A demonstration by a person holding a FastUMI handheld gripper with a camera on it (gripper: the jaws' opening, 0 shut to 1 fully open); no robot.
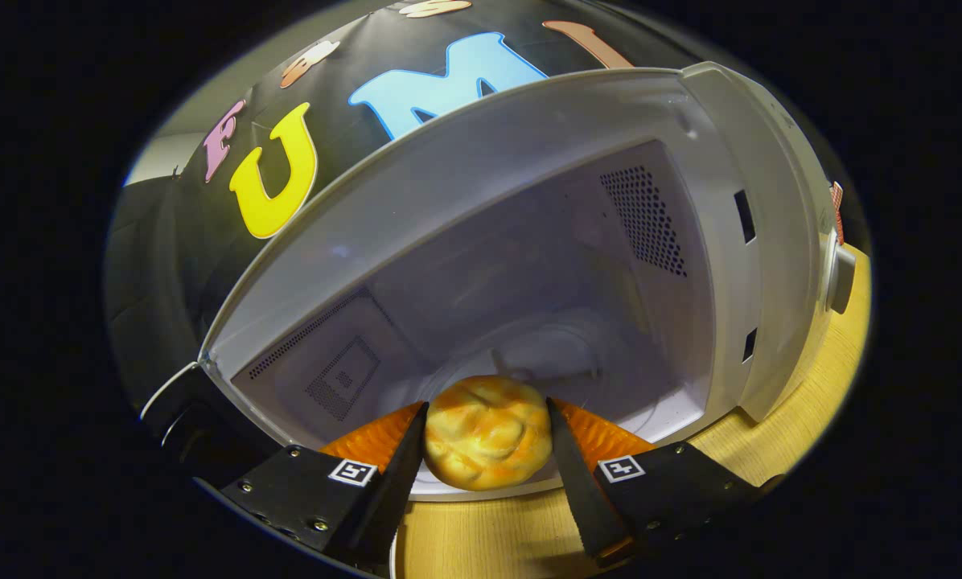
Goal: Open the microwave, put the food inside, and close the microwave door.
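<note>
Claw [487, 438] pinching bun [487, 433] at open microwave [529, 161] threshold; next judged: carry inside, set on turntable [561, 354], release.

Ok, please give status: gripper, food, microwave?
Gripper shut on bread roll. Roll at microwave opening, door open. Nothing blocking the cavity.

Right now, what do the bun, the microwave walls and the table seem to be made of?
The bun, held between the fingers of the gripper, looks like soft baked dough or a foam copy: a glossy, lumpy golden crust. The microwave walls seem painted metal, smooth pale grey with punched vent holes. The table looks like light wood or laminate, with fine straight grain lines.
</note>
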